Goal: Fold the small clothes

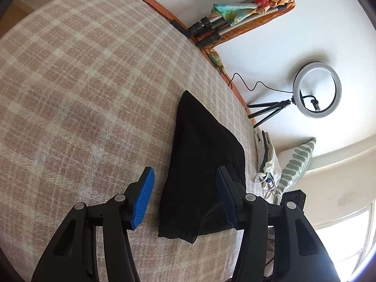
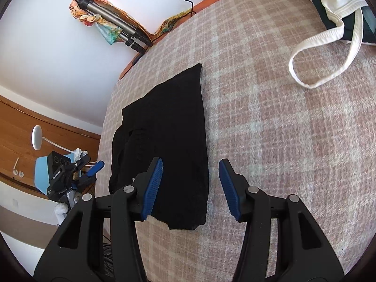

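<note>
plaid blanket (image 1: 82, 82) covers the bed; black garment (image 1: 202, 164) lies folded flat near its edge, apparently set down finished. left gripper (image 1: 185, 197) and right gripper (image 2: 190, 188) both hang above it, jaws partly apart, nothing pinched. white clothes pile (image 2: 329, 7) waits beside, likely next. ring light (image 1: 317, 90) stands by the wall. lettering on the other gripper's body too small to read.

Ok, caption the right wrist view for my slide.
Open right tongs hover over folded black garment on plaid blanket.
</note>
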### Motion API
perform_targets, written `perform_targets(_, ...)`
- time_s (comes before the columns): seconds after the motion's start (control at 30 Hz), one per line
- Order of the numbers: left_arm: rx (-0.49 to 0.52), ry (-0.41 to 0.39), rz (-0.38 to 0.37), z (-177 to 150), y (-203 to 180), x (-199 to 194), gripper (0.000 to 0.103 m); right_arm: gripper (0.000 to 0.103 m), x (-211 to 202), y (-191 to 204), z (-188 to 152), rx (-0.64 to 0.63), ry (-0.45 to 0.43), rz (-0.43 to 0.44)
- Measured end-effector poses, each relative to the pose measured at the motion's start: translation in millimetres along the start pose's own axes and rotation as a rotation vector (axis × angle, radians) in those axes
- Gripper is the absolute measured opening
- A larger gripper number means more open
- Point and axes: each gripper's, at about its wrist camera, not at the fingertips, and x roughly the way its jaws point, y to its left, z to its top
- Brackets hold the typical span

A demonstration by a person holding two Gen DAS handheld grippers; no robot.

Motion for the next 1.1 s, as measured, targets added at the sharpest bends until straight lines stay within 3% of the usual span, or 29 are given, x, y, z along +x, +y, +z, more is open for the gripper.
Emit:
perform_targets(0.23,-0.003,0.035,0.022,12,5,25,0.053,0.053,16,8,-24,0.014,0.055,0.058)
perform_targets(0.6,0.01,0.051,-0.051,53,-3,64,0.055,0.053,34,0,-14,0.11,0.066,0.211)
perform_targets(0.97,0.076,0.068,-0.071,77,-30,104,0.055,0.053,47,7,-3,0.114,0.081,0.215)
perform_targets(1.07,0.146,0.063,-0.027,75,-42,109,0.047,0.053,49,12,-1,0.092,0.081,0.184)
perform_targets(1.1,0.172,0.066,-0.008,73,-46,112,0.033,0.05,48,15,-1,0.075,0.078,0.161)
